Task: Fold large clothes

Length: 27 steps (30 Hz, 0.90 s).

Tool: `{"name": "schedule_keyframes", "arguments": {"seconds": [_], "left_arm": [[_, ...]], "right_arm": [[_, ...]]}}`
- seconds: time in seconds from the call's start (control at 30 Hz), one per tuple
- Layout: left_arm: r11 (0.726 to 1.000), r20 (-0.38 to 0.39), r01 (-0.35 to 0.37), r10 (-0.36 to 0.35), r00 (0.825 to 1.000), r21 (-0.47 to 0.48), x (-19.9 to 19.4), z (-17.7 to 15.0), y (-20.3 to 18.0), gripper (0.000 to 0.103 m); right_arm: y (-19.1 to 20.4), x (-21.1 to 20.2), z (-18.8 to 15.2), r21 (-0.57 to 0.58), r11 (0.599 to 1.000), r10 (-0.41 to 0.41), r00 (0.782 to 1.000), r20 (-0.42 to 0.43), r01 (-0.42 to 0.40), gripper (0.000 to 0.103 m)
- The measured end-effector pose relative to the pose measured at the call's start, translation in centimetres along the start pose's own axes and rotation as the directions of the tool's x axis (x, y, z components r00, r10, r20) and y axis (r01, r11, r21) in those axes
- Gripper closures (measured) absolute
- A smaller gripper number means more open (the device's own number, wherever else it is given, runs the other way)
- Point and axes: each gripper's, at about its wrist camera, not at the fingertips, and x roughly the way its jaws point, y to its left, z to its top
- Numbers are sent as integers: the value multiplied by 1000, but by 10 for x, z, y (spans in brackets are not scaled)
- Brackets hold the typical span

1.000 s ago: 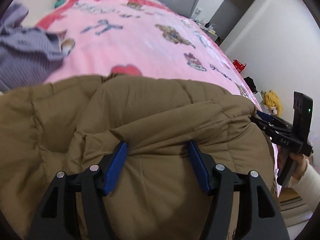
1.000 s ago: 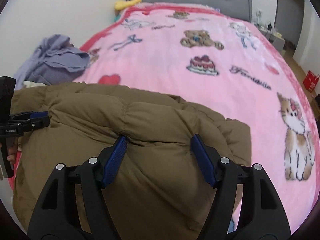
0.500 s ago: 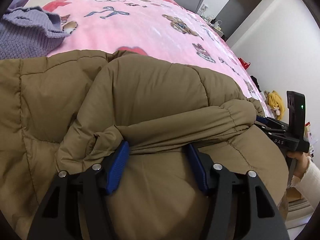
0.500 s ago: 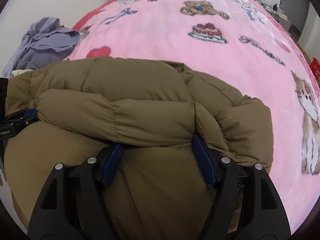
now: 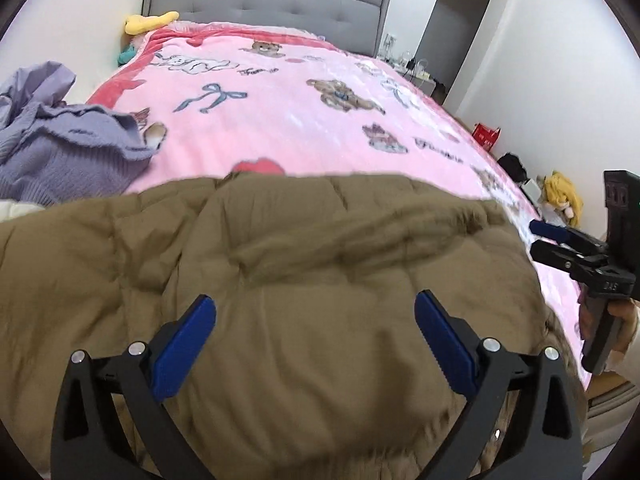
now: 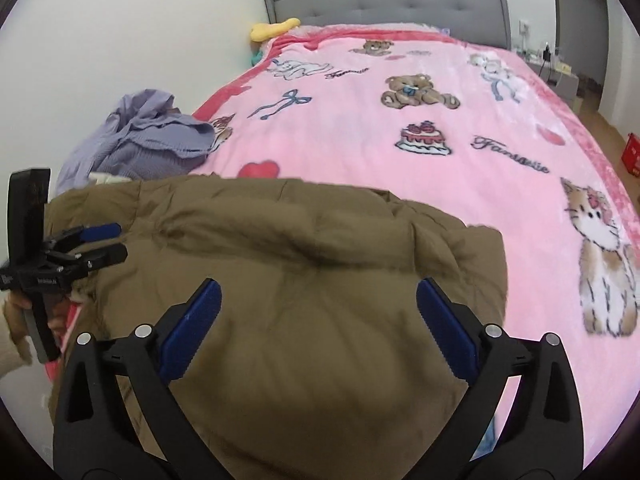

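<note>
My left tongs (image 5: 316, 332) are spreading their jaws wide above the brown padded coat (image 5: 304, 280); nothing is pinched between the blue pads (image 5: 184, 336), which stand clear of the fabric. My right tongs (image 6: 320, 320) do the same, jaws opening, pads off the cloth and the coat lying beneath the gap.

The coat lies across the near end of the bed, on the pink blanket (image 6: 360, 128) printed with bears, a cake and a cat. A thick fold of its padding runs crosswise in front of both pairs of tongs, and its right edge ends well before the cat print (image 6: 600, 264). Its far edge just reaches the red heart (image 6: 258, 170) on the blanket.

Beside the coat, at the wall side of the bed, sits a crumpled lilac knit garment (image 5: 68, 144). A yellow plush toy (image 5: 150, 22) lies at the grey padded headboard (image 5: 272, 0). In the left view my right hand (image 5: 618, 320) grips its handle just past the coat's right side.
</note>
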Motion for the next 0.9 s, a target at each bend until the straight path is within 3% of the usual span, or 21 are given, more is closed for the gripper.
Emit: {"name": "schedule_keyframes", "arguments": {"seconds": [0.17, 0.5, 0.57, 0.67, 0.73, 0.9], "left_arm": [[1000, -70, -2, 1, 998, -16, 19, -30, 3, 5], [1000, -91, -9, 7, 996, -25, 36, -35, 8, 5], [999, -78, -29, 27, 997, -27, 28, -34, 6, 5], [993, 9, -97, 98, 995, -72, 1, -35, 3, 5], [986, 56, -100, 109, 993, -133, -17, -39, 6, 5], [930, 117, -147, 197, 973, -338, -59, -62, 31, 5]], "right_arm": [[8, 30, -33, -117, 989, -104, 985, -139, 88, 9], [4, 51, -36, -77, 991, -118, 977, -176, 106, 8], [5, 42, -35, -55, 993, -108, 981, -162, 100, 8], [5, 13, -32, 32, 999, -42, 998, -55, 44, 10], [11, -6, -27, 100, 995, 5, 1000, 16, -7, 10], [44, -27, -14, 133, 990, 41, 995, 87, -52, 10]]}}
